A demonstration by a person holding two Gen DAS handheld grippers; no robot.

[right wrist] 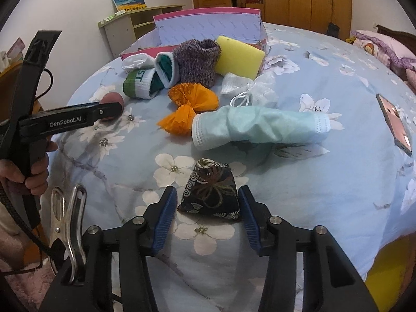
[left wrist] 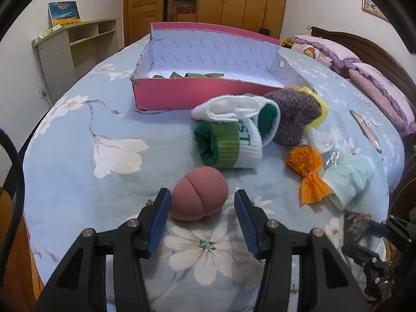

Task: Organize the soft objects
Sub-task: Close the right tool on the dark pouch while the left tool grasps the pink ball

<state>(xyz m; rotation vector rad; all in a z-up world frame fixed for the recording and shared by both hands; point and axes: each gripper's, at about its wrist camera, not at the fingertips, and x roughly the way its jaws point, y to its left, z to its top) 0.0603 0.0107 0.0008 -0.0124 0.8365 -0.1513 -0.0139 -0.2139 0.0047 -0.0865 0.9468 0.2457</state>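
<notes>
At the bottom of the left wrist view, the left gripper [left wrist: 201, 200] has its blue pads apart around a pink peach-shaped ball [left wrist: 199, 197] lying on the floral blue bedspread [left wrist: 78, 161]; the left pad lies against or just beside the ball's side, the right pad stands clear of it. At the bottom of the right wrist view, the right gripper [right wrist: 208, 197] brackets a dark patterned pouch [right wrist: 210, 192]; its pads stand apart, each just beside the pouch's lower corners, and contact cannot be confirmed from this angle. At the left edge of that view a hand [right wrist: 28, 174] holds the left gripper's handle. Beyond the pouch, centre frame, lies a pale green sleeve-like cover [right wrist: 260, 127], with an orange paper candy shape [right wrist: 189, 106] touching its left end. Farther up sit a white mesh drawstring bag [right wrist: 249, 88], a rolled green-and-white sock [right wrist: 148, 78], a purple knit piece [right wrist: 197, 59] and a yellow sponge [right wrist: 239, 54], clustered together. Behind them, upper centre, stands the open pink box [left wrist: 202, 93], something green lying inside it. A phone [right wrist: 395, 124] lies at the right edge.
</notes>
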